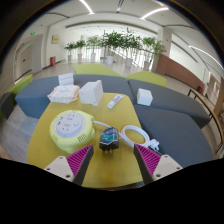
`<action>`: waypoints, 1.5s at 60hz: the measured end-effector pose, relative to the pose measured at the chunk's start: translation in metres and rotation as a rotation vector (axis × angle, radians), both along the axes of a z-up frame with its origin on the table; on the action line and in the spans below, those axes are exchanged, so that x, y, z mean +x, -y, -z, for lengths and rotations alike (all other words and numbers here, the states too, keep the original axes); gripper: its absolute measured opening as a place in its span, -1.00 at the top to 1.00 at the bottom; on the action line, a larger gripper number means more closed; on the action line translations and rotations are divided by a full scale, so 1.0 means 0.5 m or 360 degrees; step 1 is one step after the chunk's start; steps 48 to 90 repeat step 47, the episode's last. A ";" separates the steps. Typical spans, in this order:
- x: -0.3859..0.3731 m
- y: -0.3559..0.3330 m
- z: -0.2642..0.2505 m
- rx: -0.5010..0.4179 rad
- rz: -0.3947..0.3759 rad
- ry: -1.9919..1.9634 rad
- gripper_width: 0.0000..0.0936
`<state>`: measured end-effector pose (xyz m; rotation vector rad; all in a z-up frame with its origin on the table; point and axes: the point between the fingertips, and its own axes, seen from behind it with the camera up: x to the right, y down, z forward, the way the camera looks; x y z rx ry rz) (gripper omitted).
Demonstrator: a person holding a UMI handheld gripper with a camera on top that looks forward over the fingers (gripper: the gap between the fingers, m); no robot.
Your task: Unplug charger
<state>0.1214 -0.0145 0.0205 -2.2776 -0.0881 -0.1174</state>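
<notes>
A small dark charger (108,139) with a teal face sits on the yellow table (110,172), just ahead of my fingers and in line with the gap between them. A round yellow-green socket reel (71,129) lies to its left, close beside it. A white coiled cable (135,134) lies to its right. My gripper (113,165) is open and holds nothing, with the pink pads (81,160) wide apart above the bare tabletop. I cannot tell how the charger joins the reel.
A grey sofa (170,102) wraps round the far side of the table. On it lie white boxes (64,92), a white bag (91,93), a remote (114,101) and a white cube (145,96). Potted plants (120,44) stand behind.
</notes>
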 end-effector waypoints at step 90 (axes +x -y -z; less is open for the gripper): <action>0.025 0.269 -0.178 0.0216 0.0031 -0.0279 -0.81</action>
